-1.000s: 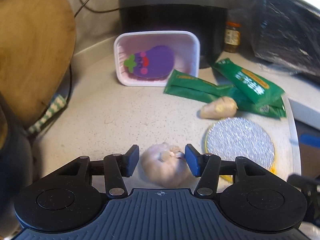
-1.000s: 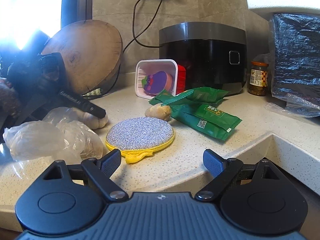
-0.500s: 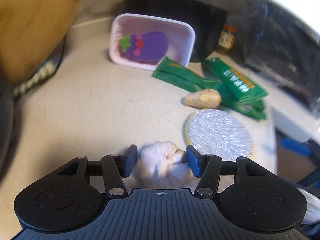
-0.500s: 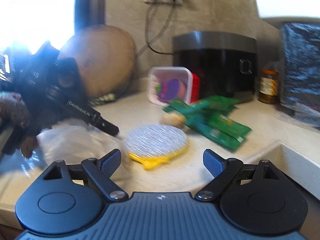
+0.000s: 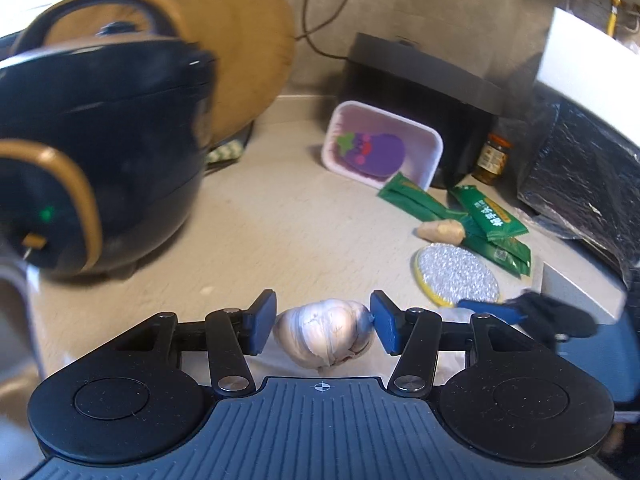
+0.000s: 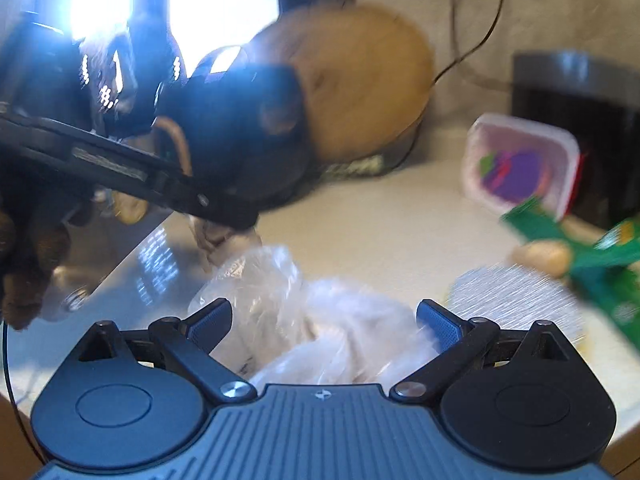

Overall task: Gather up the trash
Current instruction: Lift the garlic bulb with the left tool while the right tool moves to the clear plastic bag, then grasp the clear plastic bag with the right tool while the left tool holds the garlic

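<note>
**A:** Left side first. What did you have in the left gripper (image 5: 323, 326)?

**B:** You had the white, papery-skinned garlic bulb (image 5: 324, 336) clamped between the pads, clear of the pale speckled stone counter (image 5: 280, 220). I'd judge it light and firm, but the skin was loose and slick. Gripping it across the widest part, as you did, looked right. Squeezing harder would likely have cracked cloves.

**A:** Pose?

**B:** Your left hand was tilted down at the counter and the jaws were roughly level.

**A:** Right side?

**B:** The right gripper (image 6: 324, 320) had its jaws apart and opening. The crumpled clear thin plastic bag (image 6: 280, 292) lay on the counter near its edge, bunched between the pads, but neither pad pressed on it.

**A:** Handling?

**B:** It was probably near weightless, limp and slippery. I'd have taken a thick gathered fold, not a single layer, or it might have slid out.

**A:** Right pose?

**B:** Your right hand was angled down over the bag. The frame was motion-blurred, so I couldn't read the finer contact.
</note>
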Demonstrator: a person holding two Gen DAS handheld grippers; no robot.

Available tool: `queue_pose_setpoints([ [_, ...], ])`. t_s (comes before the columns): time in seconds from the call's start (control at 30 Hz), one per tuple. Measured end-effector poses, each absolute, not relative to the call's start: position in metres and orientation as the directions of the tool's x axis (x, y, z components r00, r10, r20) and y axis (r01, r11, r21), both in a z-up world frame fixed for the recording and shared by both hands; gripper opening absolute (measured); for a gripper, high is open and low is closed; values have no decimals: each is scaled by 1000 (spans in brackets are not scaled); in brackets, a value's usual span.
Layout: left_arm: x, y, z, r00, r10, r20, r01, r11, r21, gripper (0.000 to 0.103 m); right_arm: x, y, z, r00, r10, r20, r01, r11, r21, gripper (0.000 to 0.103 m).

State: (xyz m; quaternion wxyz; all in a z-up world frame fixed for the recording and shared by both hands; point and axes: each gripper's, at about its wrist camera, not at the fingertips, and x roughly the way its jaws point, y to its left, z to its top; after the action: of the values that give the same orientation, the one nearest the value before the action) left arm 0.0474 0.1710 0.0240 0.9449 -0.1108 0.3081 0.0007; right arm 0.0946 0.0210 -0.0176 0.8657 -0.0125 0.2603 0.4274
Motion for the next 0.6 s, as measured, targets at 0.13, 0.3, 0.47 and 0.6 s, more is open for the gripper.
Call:
queue_pose_setpoints([
  [0.13,21,176,23,822,-59,-566,-95,967,-238,57,92,29,-22,505,722,-473,-741,643,191,100],
  [0.3,-5,169,23,855,-55,-517,-98,960,-264,39,79,22,-17,543,686,-484,-718,678,155,57],
  [0.47,-21,155,31,900,-61,-433,-74,955,-288,8,64,-3,-7,506,734,-453,-730,644,229,25],
  [0.6,-24,142,29,895,-31,-445,-82,969,-233,9,55,-26,-3,563,713,-418,-694,683,230,25],
])
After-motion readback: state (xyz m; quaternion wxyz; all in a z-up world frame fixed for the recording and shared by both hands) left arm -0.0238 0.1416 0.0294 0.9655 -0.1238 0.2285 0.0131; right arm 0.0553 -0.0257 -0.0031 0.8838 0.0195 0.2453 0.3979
